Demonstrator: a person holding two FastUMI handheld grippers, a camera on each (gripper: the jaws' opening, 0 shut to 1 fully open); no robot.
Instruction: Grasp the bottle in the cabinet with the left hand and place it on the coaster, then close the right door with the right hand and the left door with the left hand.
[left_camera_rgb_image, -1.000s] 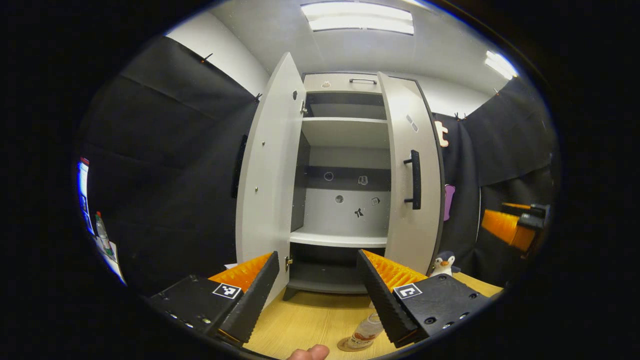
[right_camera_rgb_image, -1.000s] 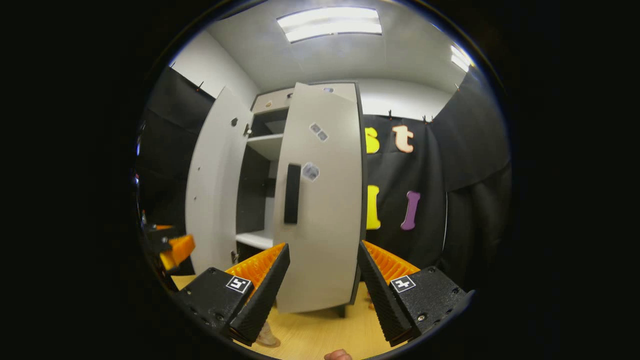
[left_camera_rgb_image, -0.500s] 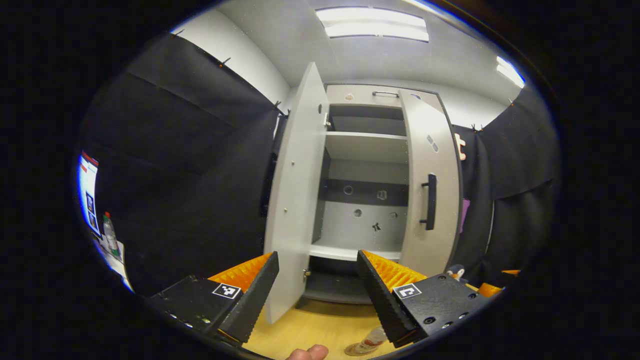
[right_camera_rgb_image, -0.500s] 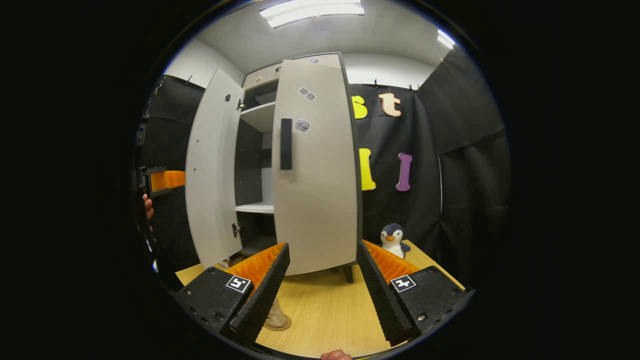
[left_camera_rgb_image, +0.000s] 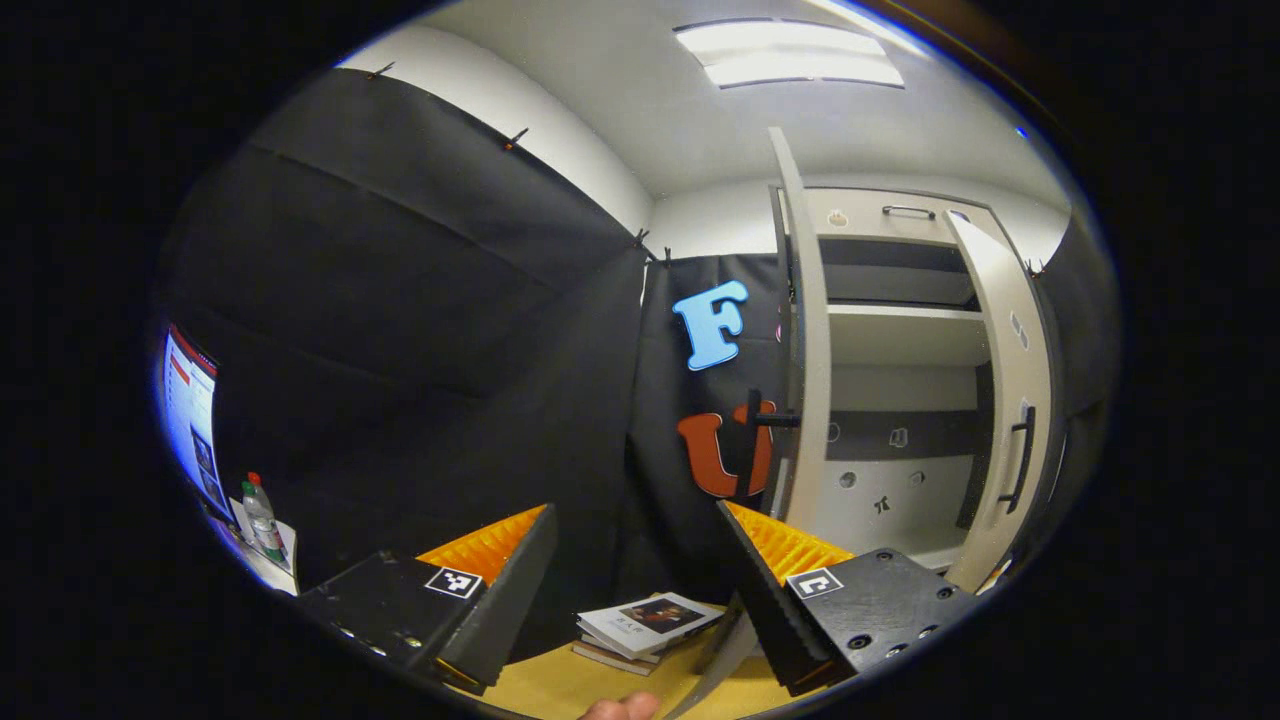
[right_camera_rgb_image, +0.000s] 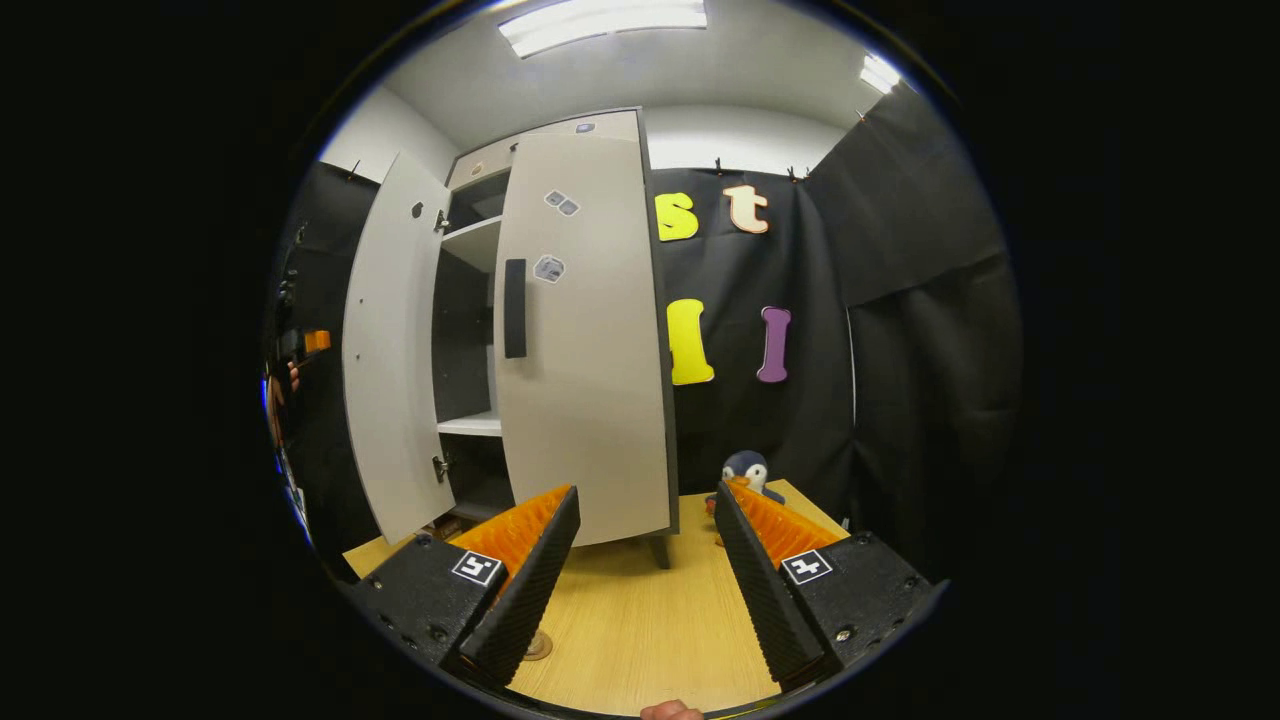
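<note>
Both claws are spread wide and hold nothing. The left gripper (left_camera_rgb_image: 632, 570) faces the far-left corner of the booth, with the left door (left_camera_rgb_image: 808, 330) seen edge-on just to its right, its dark handle (left_camera_rgb_image: 762, 432) standing out toward the cloth. A stack of books (left_camera_rgb_image: 645, 625) lies on the wooden table (left_camera_rgb_image: 560, 685) just past the fingers. The right gripper (right_camera_rgb_image: 645, 560) hovers over the table in front of the right door (right_camera_rgb_image: 590, 370), which stands nearly shut, a gap left beside its long dark handle (right_camera_rgb_image: 514, 308).

The bottle is hidden behind the right claw's left finger; just a sliver of the coaster (right_camera_rgb_image: 538, 646) shows on the table near there, so the placing looks done.

What is left are the 2 doors: stiff, light panels on hinges that should swing freely under a gentle push. Best pressed flat on the outer face near the handle edge, far from the hinges, rather than pinched. A toy penguin (right_camera_rgb_image: 745, 470) sits well right of the cabinet.
</note>
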